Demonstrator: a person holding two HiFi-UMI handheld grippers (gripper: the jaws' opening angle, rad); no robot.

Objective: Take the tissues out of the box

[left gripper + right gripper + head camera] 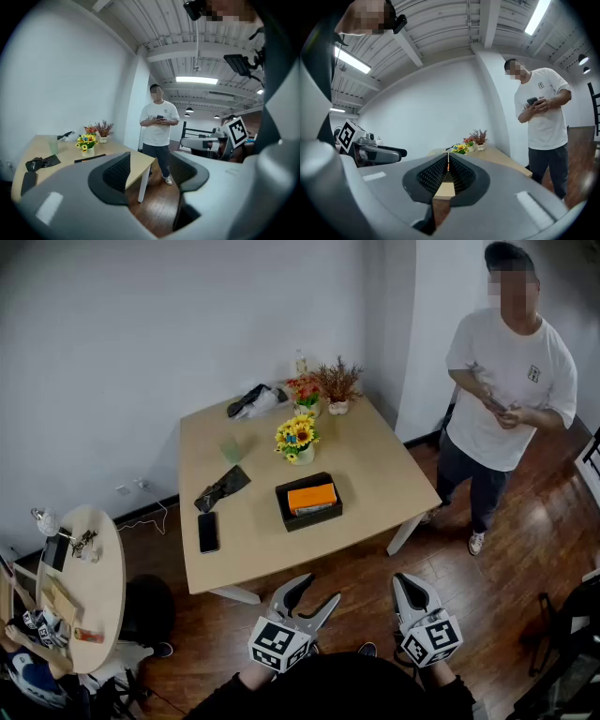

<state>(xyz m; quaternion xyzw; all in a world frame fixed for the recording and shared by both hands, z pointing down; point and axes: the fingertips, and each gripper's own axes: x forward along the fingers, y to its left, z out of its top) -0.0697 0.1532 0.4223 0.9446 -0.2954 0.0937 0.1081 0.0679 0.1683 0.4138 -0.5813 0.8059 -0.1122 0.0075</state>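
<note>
A black tissue box (309, 501) with an orange pack in it sits on the wooden table (375, 474), toward the near edge. Both grippers are held low in front of the table, short of its edge and well away from the box. My left gripper (319, 593) is open with nothing between its jaws. In its own view, the left gripper (150, 171) shows floor and the table corner (138, 161) through the gap, and the box (90, 158) is a low dark shape. My right gripper (413, 585) is shut and empty. In its own view, the right gripper (448, 161) has its pads meeting.
A person in a white T-shirt (508, 381) stands at the table's right, holding a phone. On the table are a sunflower pot (298, 439), a vase of dried flowers (336, 385), a black pouch (222, 488) and a phone (208, 532). A cluttered round side table (84, 587) stands at the left.
</note>
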